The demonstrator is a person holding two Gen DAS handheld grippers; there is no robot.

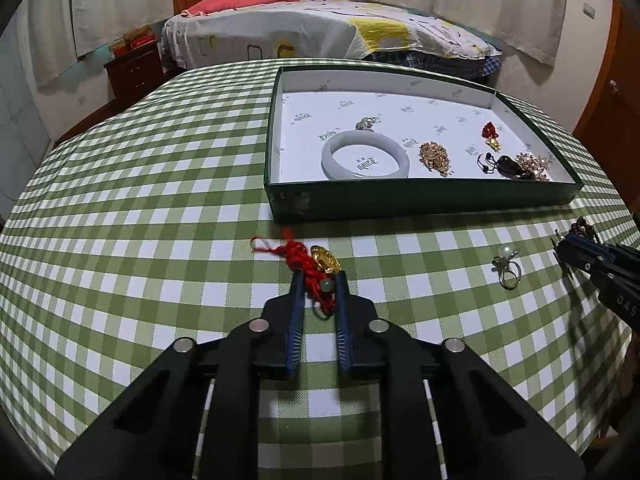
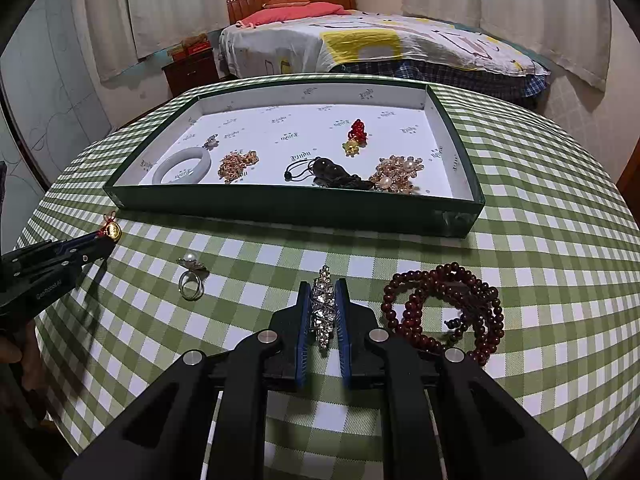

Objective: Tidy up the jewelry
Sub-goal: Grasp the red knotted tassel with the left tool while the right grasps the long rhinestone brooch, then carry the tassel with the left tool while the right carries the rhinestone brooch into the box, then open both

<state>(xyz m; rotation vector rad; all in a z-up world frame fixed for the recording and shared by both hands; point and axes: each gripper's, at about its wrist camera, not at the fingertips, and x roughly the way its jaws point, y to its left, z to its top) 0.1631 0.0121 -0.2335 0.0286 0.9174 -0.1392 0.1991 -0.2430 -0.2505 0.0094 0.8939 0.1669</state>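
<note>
Looking along my left gripper (image 1: pixel 319 282), I saw its jaws narrowed around a red cord charm (image 1: pixel 310 270) with a gold pendant (image 1: pixel 325 259) at the tips and a small green bead lower down between the pads; whether it was lifted off the table (image 1: pixel 120 240) I could not tell. My right gripper (image 2: pixel 323 292) had its jaws closed on a sparkling crystal piece (image 2: pixel 323 308), which stood lengthwise between the blue pads. Just beside that gripper on its right lay a coiled dark red bead strand (image 2: pixel 444 304) on the green checked cloth. A pearl ring (image 2: pixel 191 276) sat on the cloth between the two grippers, apart from both. Beyond them stood the green box (image 2: pixel 296 208) with its white printed lining. Inside I saw a pale bangle (image 2: pixel 182 168) at the left, a small silvery piece (image 2: pixel 211 142) behind it, a gold chain cluster (image 2: pixel 237 166) next to the bangle, a red and gold charm (image 2: pixel 355 136) farther back, a dark pendant on a black cord (image 2: pixel 324 172), and a rose-gold pearl cluster (image 2: pixel 398 174) touching that pendant's right end.
</note>
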